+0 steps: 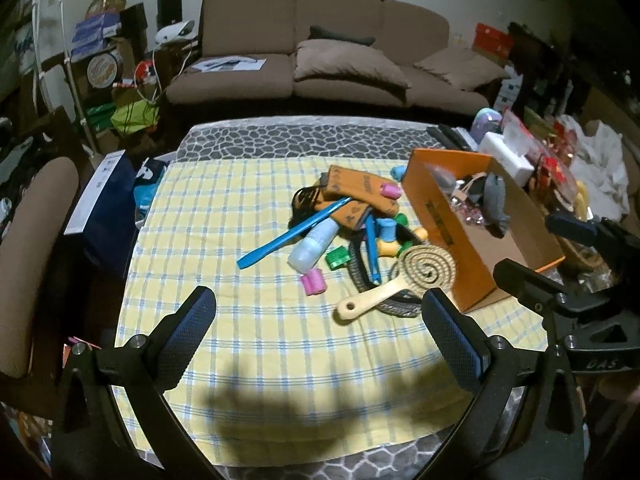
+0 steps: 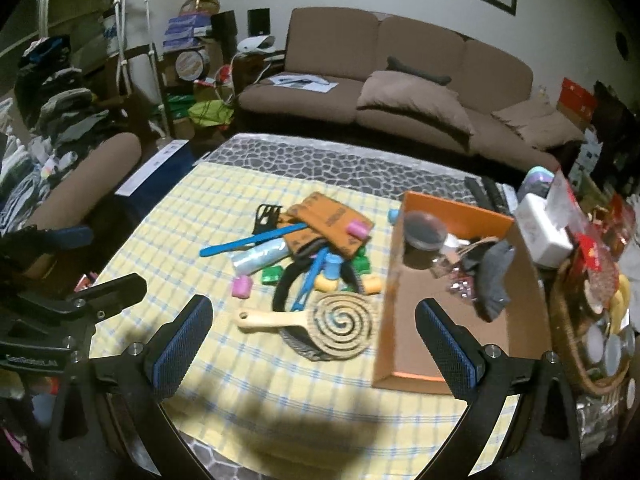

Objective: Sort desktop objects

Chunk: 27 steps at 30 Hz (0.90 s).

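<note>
Hovering: left hand-held gripper (image 1: pixel 319 322) spread | right hand-held gripper (image 2: pixel 314 334) spread | pile (image 1: pixel 348 232) untouched

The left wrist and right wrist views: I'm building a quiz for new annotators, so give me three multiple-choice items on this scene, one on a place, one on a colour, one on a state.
1. Where does the orange box stand relative to the pile of objects?
A. left of it
B. right of it
C. on top of it

2. What colour is the long comb lying across the pile?
A. blue
B. red
C. white

3. How do the jaws of the left gripper and the right gripper stand?
A. both open, holding nothing
B. both shut on an object
C. left shut on the brush, right open

Answers:
1 B: in both views the box sits to the pile's right on the checked cloth.
2 A: its handle and teeth are bright blue.
3 A: each wrist view shows a wide empty gap between the pads.
</note>
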### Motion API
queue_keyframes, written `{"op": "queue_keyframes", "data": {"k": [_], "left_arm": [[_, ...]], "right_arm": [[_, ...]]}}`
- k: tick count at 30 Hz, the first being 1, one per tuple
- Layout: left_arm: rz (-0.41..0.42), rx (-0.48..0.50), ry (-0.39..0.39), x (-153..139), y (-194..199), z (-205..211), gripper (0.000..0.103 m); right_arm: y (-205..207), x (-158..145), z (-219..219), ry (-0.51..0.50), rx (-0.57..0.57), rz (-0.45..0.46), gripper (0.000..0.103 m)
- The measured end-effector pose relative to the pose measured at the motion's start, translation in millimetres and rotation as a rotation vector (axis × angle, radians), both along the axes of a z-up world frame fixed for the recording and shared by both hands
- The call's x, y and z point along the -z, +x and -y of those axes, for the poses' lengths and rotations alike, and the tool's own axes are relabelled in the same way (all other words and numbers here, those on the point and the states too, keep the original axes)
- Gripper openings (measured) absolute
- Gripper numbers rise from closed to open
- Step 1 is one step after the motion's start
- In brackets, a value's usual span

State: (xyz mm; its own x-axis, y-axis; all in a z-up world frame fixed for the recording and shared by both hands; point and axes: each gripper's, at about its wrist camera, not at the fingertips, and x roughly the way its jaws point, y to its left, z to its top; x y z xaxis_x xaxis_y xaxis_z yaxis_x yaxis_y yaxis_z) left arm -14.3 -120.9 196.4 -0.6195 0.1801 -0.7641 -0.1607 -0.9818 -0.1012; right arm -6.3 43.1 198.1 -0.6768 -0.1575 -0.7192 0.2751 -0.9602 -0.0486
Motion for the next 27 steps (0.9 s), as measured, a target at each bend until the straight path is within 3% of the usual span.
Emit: {"op": "queue_keyframes", "data": {"k": [8,14,20,22,27], "left_arm": [[-0.043,0.042,0.063,39.9,-6.6,9.5,0.103],[-0.021,0.126,-0.029,88.3,-17.7,-16.8,0.103],[-0.020,0.190,-0.092,113.2,-25.1,-42.2,0.103],[-0.021,0.213,-0.101,120.3,-28.7,-48.7,0.103],[-0.018,0.269,-0.109,131.5,-37.8,-63.4,0.103]], "right_arm": [[-14.4,39.0,3.6,-0.078,0.008,0.036,0.103],[-26.8,65.6,-3.4,-0.025,0.046,0.032,0.103],[-46.3,77.6,-20.9,-0.008,0.091,0.037,0.102],[-53.1,80.3,-30.0,-0.042,0.104,0.049,0.102],[-63.0,85.8,-56.0,-0.244,0.120,0.092,0.102]]}}
